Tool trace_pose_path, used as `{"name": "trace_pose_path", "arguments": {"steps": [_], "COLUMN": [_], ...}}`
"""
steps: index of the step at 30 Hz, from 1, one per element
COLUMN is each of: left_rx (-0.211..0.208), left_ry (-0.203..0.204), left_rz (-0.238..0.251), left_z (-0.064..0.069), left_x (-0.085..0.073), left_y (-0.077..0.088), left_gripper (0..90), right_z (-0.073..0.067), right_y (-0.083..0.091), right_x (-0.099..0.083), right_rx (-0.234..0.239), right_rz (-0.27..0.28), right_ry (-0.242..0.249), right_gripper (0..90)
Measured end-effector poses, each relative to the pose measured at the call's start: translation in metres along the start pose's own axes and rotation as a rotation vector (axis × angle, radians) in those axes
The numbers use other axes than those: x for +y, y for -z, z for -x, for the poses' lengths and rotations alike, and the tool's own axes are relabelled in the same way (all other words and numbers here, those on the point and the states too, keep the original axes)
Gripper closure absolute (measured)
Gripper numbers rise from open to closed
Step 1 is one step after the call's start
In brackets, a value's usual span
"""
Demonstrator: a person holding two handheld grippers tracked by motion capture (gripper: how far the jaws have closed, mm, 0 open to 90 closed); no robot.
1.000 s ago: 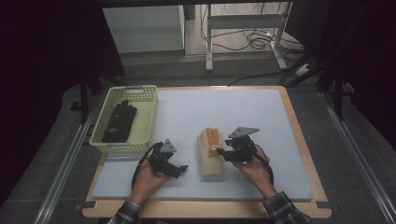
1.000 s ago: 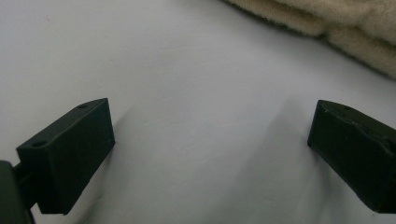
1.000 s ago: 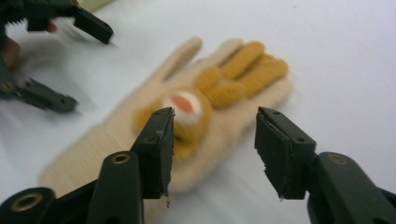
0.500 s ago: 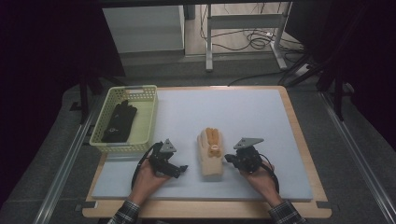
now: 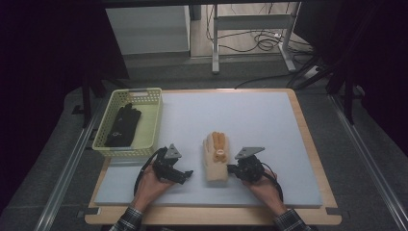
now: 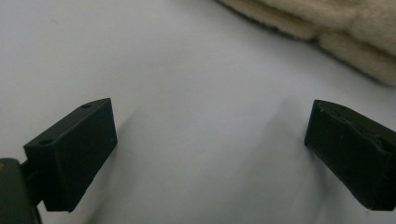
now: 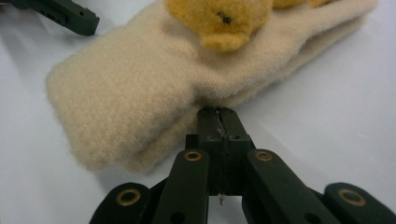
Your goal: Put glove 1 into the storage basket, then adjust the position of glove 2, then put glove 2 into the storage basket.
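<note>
A cream fleece glove [image 5: 216, 156] with a yellow bear on its back lies flat on the white mat [image 5: 269, 120]. In the right gripper view the glove [image 7: 140, 102] is close up. My right gripper [image 5: 232, 168] is on the glove's right side, low over the mat. Its jaws [image 7: 217, 113] are pressed together, tips touching the glove's edge, and no fabric shows between them. My left gripper [image 5: 186, 173] rests to the glove's left and is open [image 6: 210, 149] over bare mat. The glove's edge [image 6: 336, 28] lies just beyond its jaws.
A yellow-green basket [image 5: 155, 120] stands at the mat's left edge with a black glove [image 5: 122, 126] inside. The wooden table edge [image 5: 308, 139] frames the mat. One jaw of the left gripper [image 7: 65, 16] shows past the glove's cuff.
My right gripper has pulled back from the glove's finger end toward the near side and sunk to the mat. The glove, raised at first, now lies flat. The left gripper stayed put.
</note>
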State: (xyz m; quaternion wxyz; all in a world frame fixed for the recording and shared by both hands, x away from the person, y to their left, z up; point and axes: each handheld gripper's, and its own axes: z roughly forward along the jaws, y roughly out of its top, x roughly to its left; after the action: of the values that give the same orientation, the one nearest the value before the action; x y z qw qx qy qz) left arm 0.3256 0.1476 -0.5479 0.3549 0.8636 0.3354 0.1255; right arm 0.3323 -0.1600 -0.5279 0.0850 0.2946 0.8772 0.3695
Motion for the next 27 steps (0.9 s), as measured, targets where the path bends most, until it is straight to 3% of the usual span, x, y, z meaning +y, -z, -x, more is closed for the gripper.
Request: {"name": "trace_pose_path", "arguments": {"steps": [5,10,15,20,27], "left_rx": [0.021,0.025,0.045,0.042,0.032], "left_ry": [-0.007,0.015,0.037,0.064,0.061], "left_rz": [-0.007,-0.008,-0.04,-0.023,-0.005], "left_z": [0.002,0.0,-0.005,-0.009,-0.011], "left_x": [-0.004,-0.012,-0.026,-0.036,-0.04], "left_y": [0.01,0.022,0.028,0.033,0.034], "left_gripper": [1.8,1.4,1.5,1.4,1.4], "right_z": [-0.005,-0.01,-0.014,-0.018,-0.022], "right_y": [-0.004,-0.009,-0.013,-0.019,-0.026], "right_x": [0.003,0.006,0.01,0.015,0.02], "right_rx": [0.009,0.02,0.029,0.039,0.051], "right_rz": [-0.004,0.001,-0.004,-0.003,-0.001], "right_ry": [0.014,0.02,0.027,0.035,0.037], "right_gripper": [88.1,88.1,87.6,87.1,86.8]}}
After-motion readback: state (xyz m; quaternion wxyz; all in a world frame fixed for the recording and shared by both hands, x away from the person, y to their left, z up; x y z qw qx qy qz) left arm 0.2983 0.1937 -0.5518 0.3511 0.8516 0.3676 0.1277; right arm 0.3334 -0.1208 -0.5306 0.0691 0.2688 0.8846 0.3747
